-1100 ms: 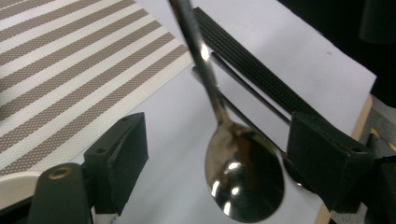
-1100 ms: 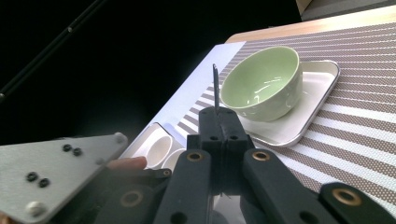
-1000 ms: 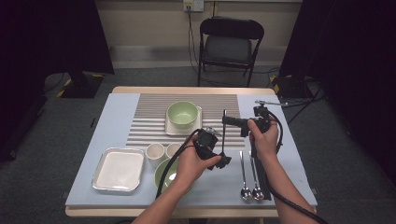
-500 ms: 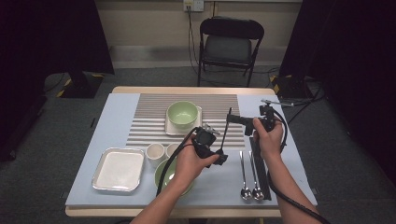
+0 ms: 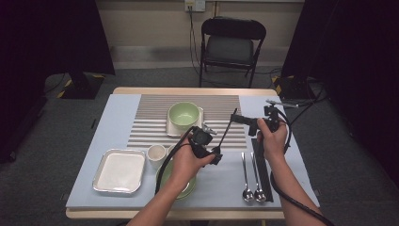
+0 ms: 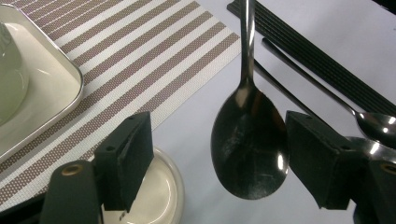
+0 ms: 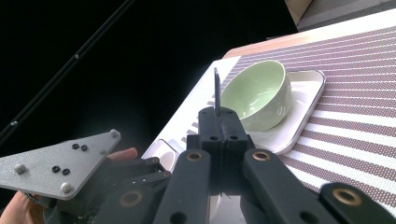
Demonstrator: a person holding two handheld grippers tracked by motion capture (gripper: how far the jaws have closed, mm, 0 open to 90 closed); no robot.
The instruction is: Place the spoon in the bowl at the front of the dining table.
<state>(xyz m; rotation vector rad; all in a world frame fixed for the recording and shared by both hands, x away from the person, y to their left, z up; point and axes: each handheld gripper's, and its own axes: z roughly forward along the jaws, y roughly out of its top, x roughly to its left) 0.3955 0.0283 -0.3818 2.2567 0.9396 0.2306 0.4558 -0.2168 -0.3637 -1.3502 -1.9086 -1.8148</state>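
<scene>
Midair, spoon [image 6: 249, 140] bowl between parted left fingers [image 6: 133, 163], handle pinched by right fingers [image 7: 219, 122].

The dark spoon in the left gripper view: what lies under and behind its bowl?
Under the dark spoon lies pale blue table cover. Behind it a second spoon's handle runs out from under its neck, which covers the handle's start. Black chopsticks lie beyond.

A green bowl [image 5: 184, 114] is seen on a white tray [image 5: 170, 129] at frame centre, on the striped mat [image 5: 155, 117]. A metal tray [image 5: 119, 171] and small cup [image 5: 155, 154] are placed lower left. Two spoons [image 5: 251, 181] and black chopsticks [image 5: 262, 172] are laid lower right. A folding chair [image 5: 230, 47] is visible at top.
</scene>
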